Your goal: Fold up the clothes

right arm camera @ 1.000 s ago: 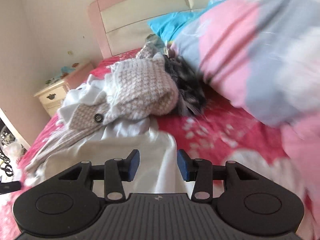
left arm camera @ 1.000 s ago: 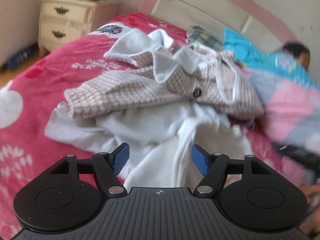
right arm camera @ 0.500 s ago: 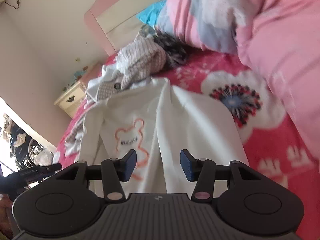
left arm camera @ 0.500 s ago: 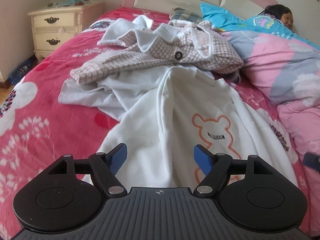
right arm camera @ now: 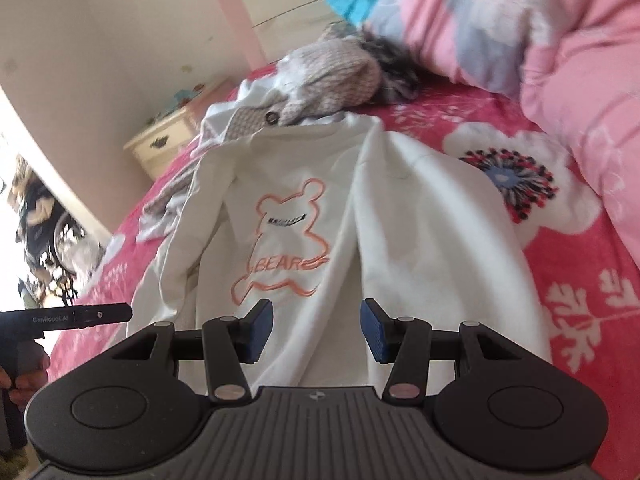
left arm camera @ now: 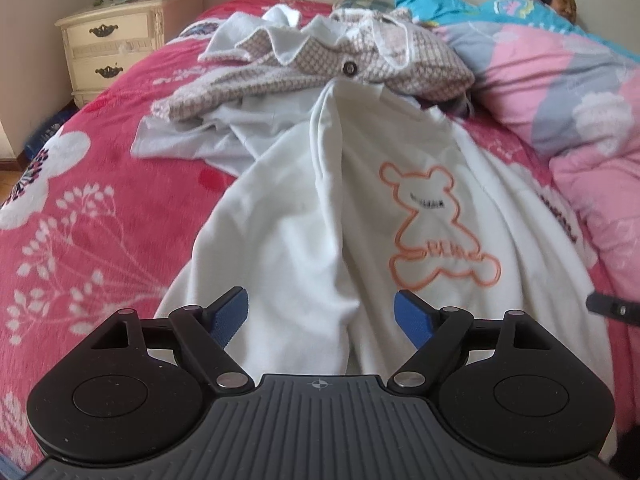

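While white bear-print top (left arm camera: 400, 208) lies stretched lengthwise on red floral bedspread (left arm camera: 100, 184), far end tucked under checked jacket (left arm camera: 320, 76), layout likely meant to flatten it for folding. Left gripper (left arm camera: 320, 316): jaws opening, nothing pinched, cloth ridge between and beneath blue pads. Right gripper (right arm camera: 316, 330): fingers half spread, empty, over near hem.

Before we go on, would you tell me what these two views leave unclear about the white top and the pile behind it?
- White top: near hem hidden in both views by each gripper body.
- Its neckline: covered by the checked jacket, left view.
- Grey garment: mostly buried under the jacket; type unclear.
- Dark furry item: blurred, right view.
- Left gripper, jaws opening: whether cloth lies between the pads or beneath them is unclear.
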### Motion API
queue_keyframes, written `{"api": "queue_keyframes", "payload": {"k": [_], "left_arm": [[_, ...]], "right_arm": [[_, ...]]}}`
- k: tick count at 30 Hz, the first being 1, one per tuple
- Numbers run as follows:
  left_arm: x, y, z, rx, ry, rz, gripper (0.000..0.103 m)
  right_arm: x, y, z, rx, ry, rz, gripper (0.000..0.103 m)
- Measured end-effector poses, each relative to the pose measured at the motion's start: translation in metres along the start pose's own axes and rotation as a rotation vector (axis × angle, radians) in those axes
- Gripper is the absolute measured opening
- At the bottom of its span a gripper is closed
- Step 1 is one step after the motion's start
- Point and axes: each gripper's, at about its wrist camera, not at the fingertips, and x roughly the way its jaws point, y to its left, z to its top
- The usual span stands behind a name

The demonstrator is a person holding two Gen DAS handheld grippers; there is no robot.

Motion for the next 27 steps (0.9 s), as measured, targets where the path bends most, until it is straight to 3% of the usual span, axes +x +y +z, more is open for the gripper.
{"api": "queue_keyframes", "payload": {"k": [5,13,19,27], "left_arm": [[0.003,0.005,-0.010,0.016,0.023,0.007,0.082],[0.006,0.012,-0.020,0.020,0.052,-0.005,0.083],[0.003,0.013,-0.027,0.039,0.061,-0.015,0.084],[-0.001,0.008,-0.047,0.149,0.099,-0.032,0.086]], "right_arm": [[0.012,0.018,-0.007,-0.055,0.035,0.009,0.053],[0.026,0.040,-0.016,-0.105,0.084,0.038,0.067],[0.034,0.050,-0.023,-0.128,0.098,0.057,0.068],[0.056,0.036,-0.039,-0.100,0.176,-0.015,0.068]]}}
